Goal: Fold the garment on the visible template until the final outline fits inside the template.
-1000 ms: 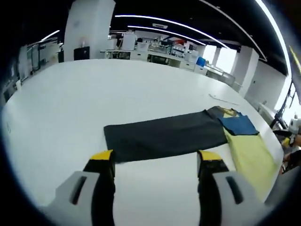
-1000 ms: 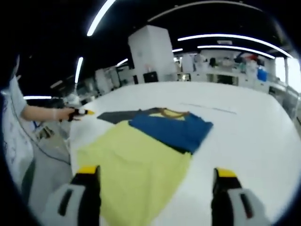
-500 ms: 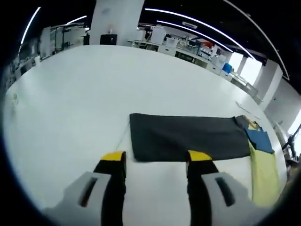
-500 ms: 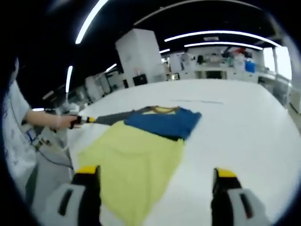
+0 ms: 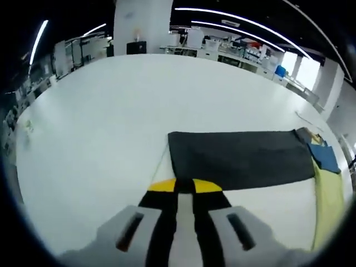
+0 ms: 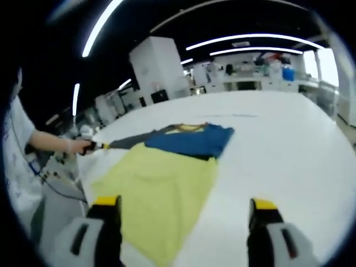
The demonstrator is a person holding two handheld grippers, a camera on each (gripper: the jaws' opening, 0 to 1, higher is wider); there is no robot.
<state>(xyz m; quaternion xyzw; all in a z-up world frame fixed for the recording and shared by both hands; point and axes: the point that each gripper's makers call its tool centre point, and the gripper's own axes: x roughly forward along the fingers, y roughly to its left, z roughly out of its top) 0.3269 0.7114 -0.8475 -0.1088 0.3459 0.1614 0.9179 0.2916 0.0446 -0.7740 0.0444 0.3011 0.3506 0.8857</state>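
Note:
A long dark grey garment part point(image 5: 239, 158) lies flat on the white table point(image 5: 100, 111). Its far end joins a blue part point(image 5: 324, 157) beside a pale yellow sheet point(image 5: 328, 194). My left gripper point(image 5: 184, 186) is shut at the dark cloth's near edge, its yellow tips pressed together over the hem. In the right gripper view the yellow sheet point(image 6: 161, 189) spreads ahead, with the blue part point(image 6: 189, 140) on its far end and the dark strip point(image 6: 130, 142) running left to the left gripper point(image 6: 97, 146). My right gripper point(image 6: 181, 203) hangs open above the yellow sheet's near edge, holding nothing.
A person's hand point(image 6: 78, 146) and white sleeve point(image 6: 16, 167) are at the table's left edge in the right gripper view. Bare white table point(image 6: 278, 150) stretches to the right. Lab benches point(image 5: 222, 53) and a white pillar point(image 5: 142, 25) stand far behind.
My left gripper's jaws have shut at the dark cloth's near edge as it moved in closer. The right gripper stays open and has barely shifted.

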